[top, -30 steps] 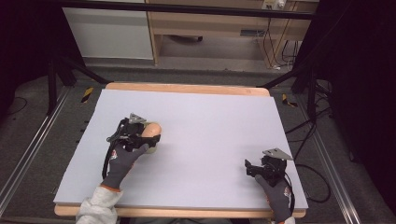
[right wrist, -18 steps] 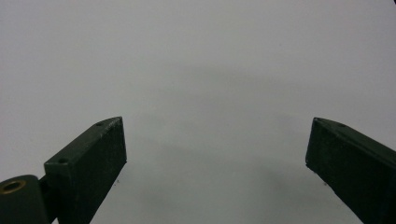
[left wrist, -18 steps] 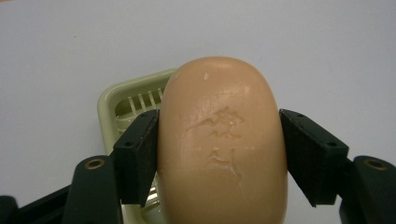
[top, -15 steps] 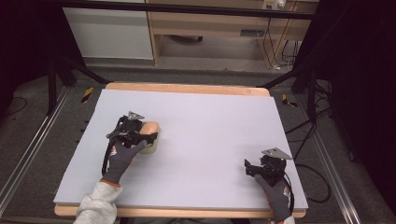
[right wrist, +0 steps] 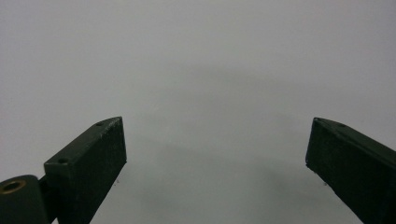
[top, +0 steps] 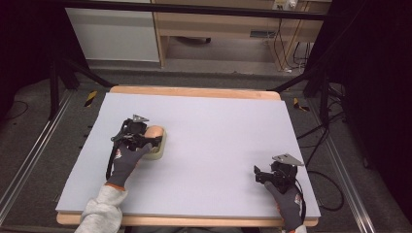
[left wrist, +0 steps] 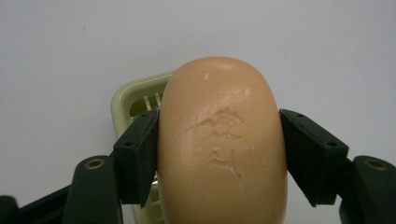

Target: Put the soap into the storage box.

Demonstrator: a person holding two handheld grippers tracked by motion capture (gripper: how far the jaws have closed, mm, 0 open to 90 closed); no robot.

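Note:
A peach-coloured oval bar of soap with a stamped mark sits between the two black jaws of my left gripper, which is shut on it. Right under the soap lies a pale green slotted soap dish; whether soap and dish touch I cannot tell. In the high view the left gripper holds the soap over the dish at the table's left middle. My right gripper rests near the front right corner, and in the right gripper view its jaws stand wide open over bare board.
The light grey board lies on a wooden-edged table. Black stand legs and cables run along the right side. A wooden cabinet stands on the floor beyond the far edge.
The left gripper has carried the soap a little toward the near side and lower, onto or just over the dish. The right gripper has stayed in place.

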